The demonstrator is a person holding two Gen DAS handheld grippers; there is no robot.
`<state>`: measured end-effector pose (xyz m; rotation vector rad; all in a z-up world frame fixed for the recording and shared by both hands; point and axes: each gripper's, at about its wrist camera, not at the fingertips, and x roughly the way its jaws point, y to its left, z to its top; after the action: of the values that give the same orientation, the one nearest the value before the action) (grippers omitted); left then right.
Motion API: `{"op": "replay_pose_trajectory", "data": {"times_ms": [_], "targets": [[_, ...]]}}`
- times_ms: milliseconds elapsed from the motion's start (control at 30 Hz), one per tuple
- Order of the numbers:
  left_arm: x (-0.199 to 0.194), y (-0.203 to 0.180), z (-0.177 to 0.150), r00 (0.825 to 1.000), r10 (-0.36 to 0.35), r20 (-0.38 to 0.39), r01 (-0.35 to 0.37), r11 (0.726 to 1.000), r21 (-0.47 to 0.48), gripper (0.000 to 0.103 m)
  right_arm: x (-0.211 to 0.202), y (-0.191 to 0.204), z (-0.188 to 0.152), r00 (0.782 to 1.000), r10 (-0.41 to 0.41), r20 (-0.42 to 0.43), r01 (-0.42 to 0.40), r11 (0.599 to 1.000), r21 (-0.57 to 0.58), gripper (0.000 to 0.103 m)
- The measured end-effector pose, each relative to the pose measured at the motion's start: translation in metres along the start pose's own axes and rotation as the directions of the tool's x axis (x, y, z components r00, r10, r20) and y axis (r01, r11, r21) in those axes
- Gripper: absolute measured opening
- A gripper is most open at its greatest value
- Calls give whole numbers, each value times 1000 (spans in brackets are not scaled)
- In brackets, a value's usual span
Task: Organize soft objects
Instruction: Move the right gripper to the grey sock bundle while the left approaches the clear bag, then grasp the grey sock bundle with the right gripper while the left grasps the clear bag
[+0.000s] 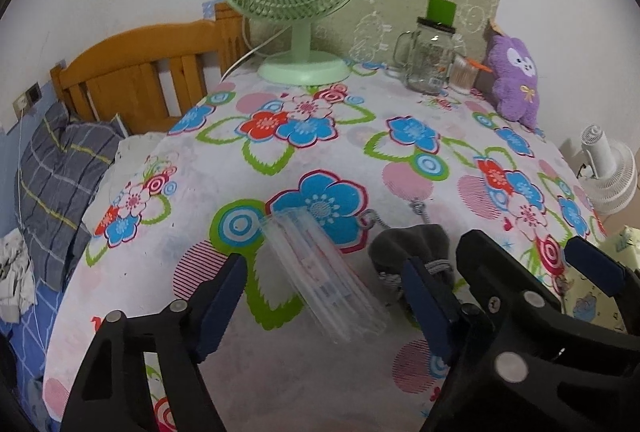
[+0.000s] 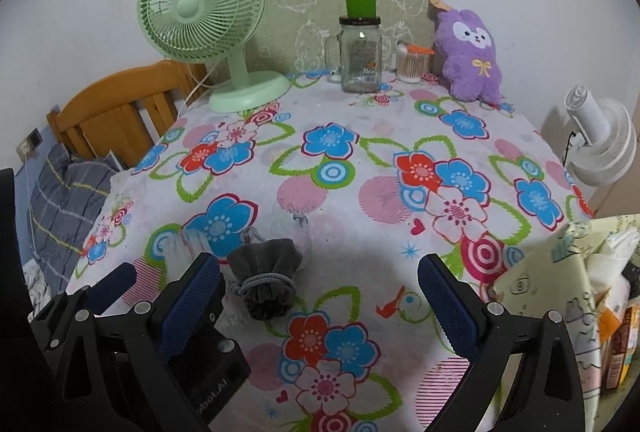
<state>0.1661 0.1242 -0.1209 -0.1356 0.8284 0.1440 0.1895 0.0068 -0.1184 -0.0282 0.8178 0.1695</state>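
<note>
A grey drawstring pouch (image 2: 264, 276) lies on the floral tablecloth (image 2: 380, 200) near the front edge. Left of it lies a clear plastic packet (image 1: 320, 272) with something white and red inside. My left gripper (image 1: 326, 262) stands open astride this packet, and its blue pads do not touch it. My right gripper (image 2: 318, 262) is open too, with the pouch on the cloth just inside its left finger (image 2: 192, 296). A purple plush toy (image 2: 470, 60) leans upright at the back right of the table.
At the back stand a green desk fan (image 2: 224, 32), a glass jar mug (image 2: 360, 52) and a tub of cotton swabs (image 2: 412, 66). A pale printed tissue holder (image 2: 560, 292) sits at the right edge, a white fan (image 2: 600, 136) behind it. A wooden headboard (image 2: 116, 108) and a checked pillow (image 2: 64, 200) are on the left.
</note>
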Motion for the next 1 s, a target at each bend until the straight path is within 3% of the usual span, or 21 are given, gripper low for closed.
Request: {"op": "replay_pose_trajectory", "data": {"times_ms": [167,267,700,1000], "targets": [[13,6,0,999,-8,-41,8,1000,-10,57,13,3,0,1000,9,-28,-9,1000,5,101],[19,9,-1,998,-5,-60,3,1000,-26,51,21,5,-1,999,9,-40,-9,1000,2,101],[37,5,-4,996,-31,-83,30,999,-18,47,43,0,-4,995,3,-96,0,999,33,101],[29,2,-6,998,-18,-61,21,999,49,27,51,6,-5,993,20,-117,-20,1000,7,101]]}}
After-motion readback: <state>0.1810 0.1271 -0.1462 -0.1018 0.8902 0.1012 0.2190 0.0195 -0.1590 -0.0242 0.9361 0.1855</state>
